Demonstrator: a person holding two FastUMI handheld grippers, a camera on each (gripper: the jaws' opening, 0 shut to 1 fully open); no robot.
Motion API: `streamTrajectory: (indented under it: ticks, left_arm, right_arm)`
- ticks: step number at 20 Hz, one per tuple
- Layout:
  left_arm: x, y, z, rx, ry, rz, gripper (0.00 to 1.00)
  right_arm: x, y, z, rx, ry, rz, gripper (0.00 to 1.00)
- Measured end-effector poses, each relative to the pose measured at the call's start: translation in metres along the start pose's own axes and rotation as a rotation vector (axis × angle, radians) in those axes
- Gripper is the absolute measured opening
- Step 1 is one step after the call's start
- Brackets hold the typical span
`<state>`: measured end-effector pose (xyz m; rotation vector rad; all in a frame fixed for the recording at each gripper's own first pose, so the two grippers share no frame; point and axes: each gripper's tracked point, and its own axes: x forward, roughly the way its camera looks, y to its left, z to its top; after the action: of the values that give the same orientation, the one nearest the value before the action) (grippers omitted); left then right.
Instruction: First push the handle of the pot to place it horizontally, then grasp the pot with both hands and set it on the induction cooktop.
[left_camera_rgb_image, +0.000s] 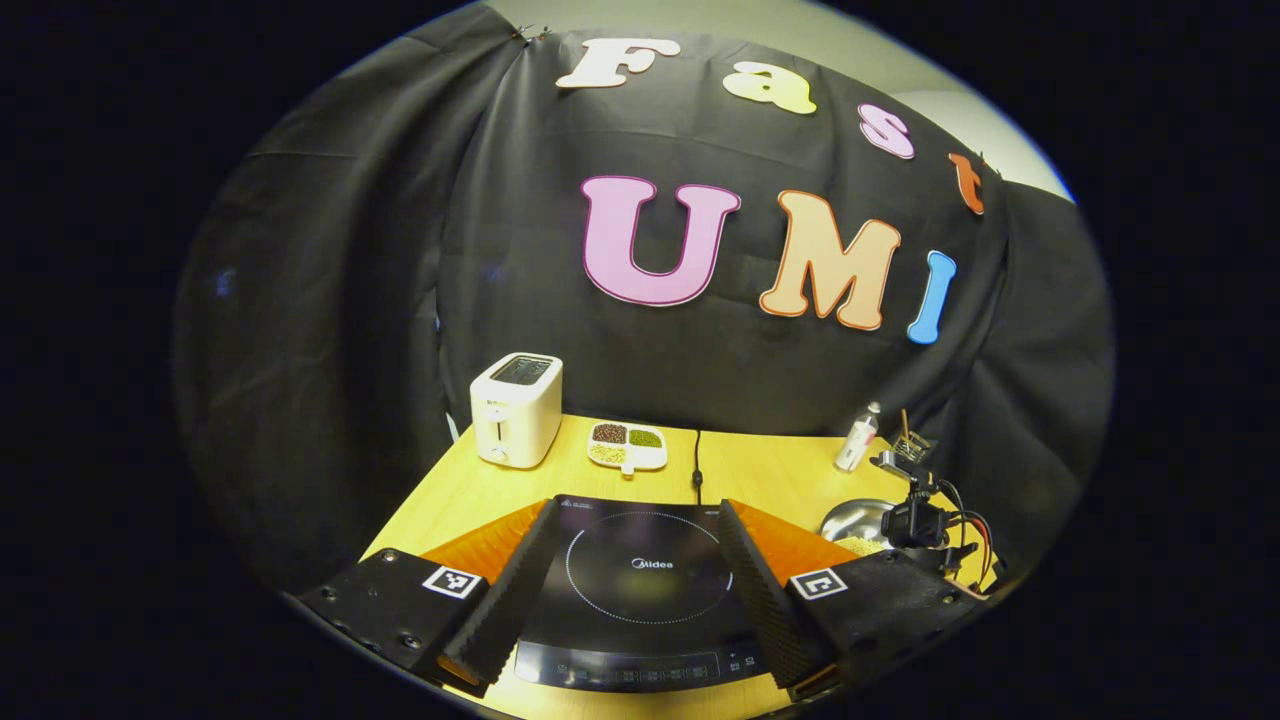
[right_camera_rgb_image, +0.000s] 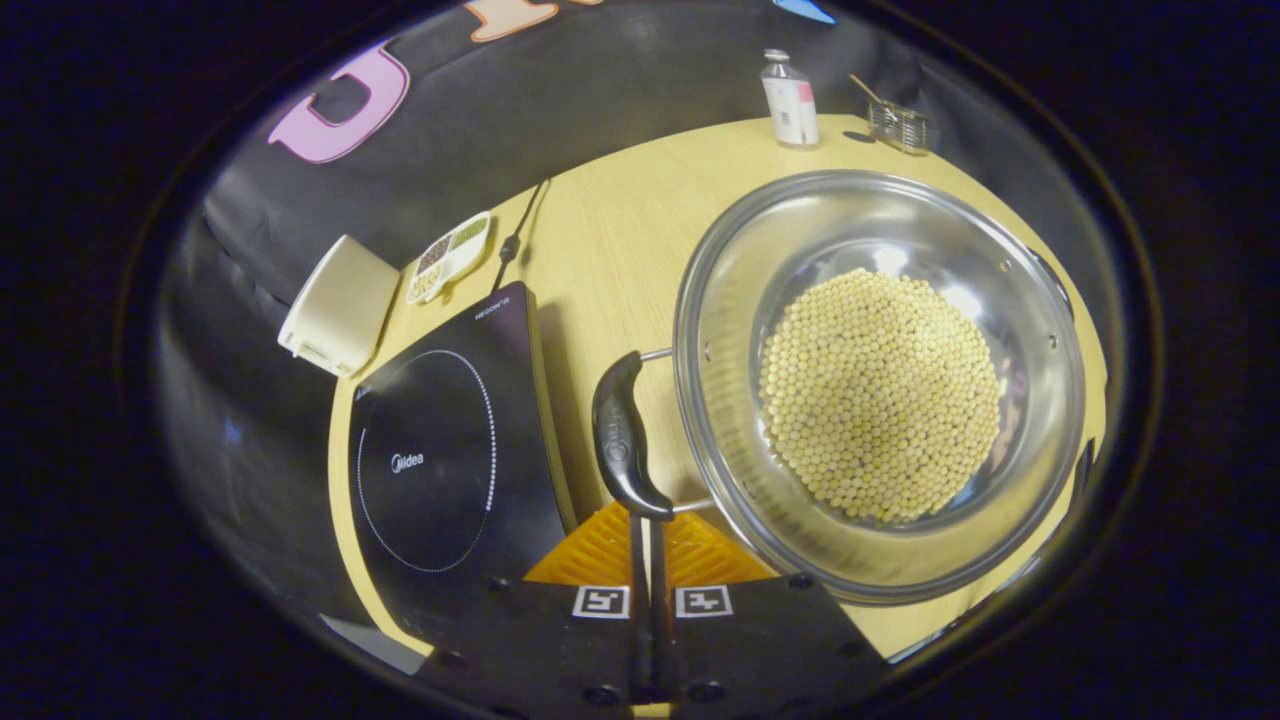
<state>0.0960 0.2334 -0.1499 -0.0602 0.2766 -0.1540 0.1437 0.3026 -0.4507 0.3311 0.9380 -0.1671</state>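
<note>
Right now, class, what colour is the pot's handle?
Black; the handle shows best in the right gripper view, beside the steel pot.

I see a shiny round steel pot (right_camera_rgb_image: 880, 385) full of pale yellow beans, its black curved handle (right_camera_rgb_image: 622, 438) facing the flat black glass induction cooktop (right_camera_rgb_image: 440, 460) just beside it.

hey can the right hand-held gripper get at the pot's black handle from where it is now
Probably yes. In the right gripper view, the right hand-held gripper is shut, its tips right at the near end of the black handle on the pot. Nothing lies between them, and the induction cooktop sits off to the side.
</note>
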Motion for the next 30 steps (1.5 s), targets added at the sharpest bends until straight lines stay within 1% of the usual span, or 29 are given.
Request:
streamTrajectory:
  ticks: [1,2,3,5,6,7,8,9,10,11,13,14,15,16,17,19,22,24,26,30]
  left_arm:
    - [0.001,-0.003,-0.001,0.001,0.008,-0.009,0.96]
    - [0.004,-0.006,-0.004,0.0,0.016,-0.019,0.96]
    - [0.005,-0.009,-0.005,0.0,0.026,-0.03,0.96]
    - [0.01,-0.018,-0.01,-0.002,0.046,-0.057,0.96]
    - [0.014,-0.024,-0.013,-0.007,0.057,-0.076,0.96]
    - [0.015,-0.029,-0.015,-0.016,0.068,-0.097,0.96]
    - [0.016,-0.035,-0.019,-0.027,0.086,-0.118,1.0]
    - [0.018,-0.039,-0.024,-0.035,0.104,-0.133,0.97]
    - [0.021,-0.043,-0.028,-0.041,0.12,-0.144,0.96]
    - [0.023,-0.047,-0.032,-0.045,0.137,-0.154,0.97]
    - [0.027,-0.054,-0.041,-0.049,0.171,-0.165,0.96]
    - [0.03,-0.057,-0.045,-0.046,0.191,-0.168,0.97]
    - [0.032,-0.061,-0.05,-0.041,0.211,-0.169,0.96]
    - [0.035,-0.064,-0.054,-0.033,0.231,-0.17,0.96]
    - [0.038,-0.068,-0.058,-0.022,0.249,-0.174,0.96]
    - [0.044,-0.08,-0.071,-0.007,0.292,-0.186,0.96]
    - [0.052,-0.104,-0.085,-0.041,0.35,-0.168,0.96]
    - [0.058,-0.124,-0.092,-0.065,0.381,-0.147,0.96]
    - [0.063,-0.143,-0.101,-0.07,0.414,-0.131,0.96]
    - [0.08,-0.171,-0.125,-0.084,0.515,-0.094,0.96]
  right_arm:
    - [-0.005,-0.003,-0.001,0.003,0.0,-0.006,0.0]
    - [-0.01,-0.005,-0.002,0.01,-0.003,-0.004,0.03]
    - [-0.028,0.001,-0.003,0.022,-0.005,0.023,0.0]
    - [-0.036,-0.002,-0.002,0.027,-0.021,0.036,0.22]
    - [-0.043,-0.003,-0.001,0.033,-0.031,0.053,0.22]
    - [-0.053,-0.006,0.0,0.043,-0.037,0.059,0.37]
    - [-0.059,-0.011,-0.001,0.05,-0.044,0.058,0.53]
    - [-0.065,-0.017,-0.001,0.053,-0.045,0.058,0.68]
    - [-0.073,-0.024,-0.002,0.061,-0.042,0.055,0.75]
    - [-0.079,-0.033,0.0,0.07,-0.04,0.047,0.89]
    - [-0.093,-0.054,-0.001,0.093,-0.041,0.029,0.94]
    - [-0.098,-0.066,0.001,0.108,-0.043,0.014,1.0]
    - [-0.103,-0.079,0.003,0.126,-0.043,-0.003,0.94]
    - [-0.109,-0.091,0.005,0.142,-0.042,-0.019,1.0]
    - [-0.114,-0.105,0.008,0.153,-0.044,-0.034,0.94]
    - [-0.122,-0.133,0.019,0.161,-0.048,-0.059,0.94]
    - [-0.128,-0.17,0.036,0.146,-0.033,-0.089,0.94]
    - [-0.129,-0.192,0.052,0.128,-0.017,-0.086,0.94]
    - [-0.128,-0.212,0.066,0.113,0.009,-0.064,0.94]
    - [-0.108,-0.253,0.105,0.111,0.044,-0.033,0.94]
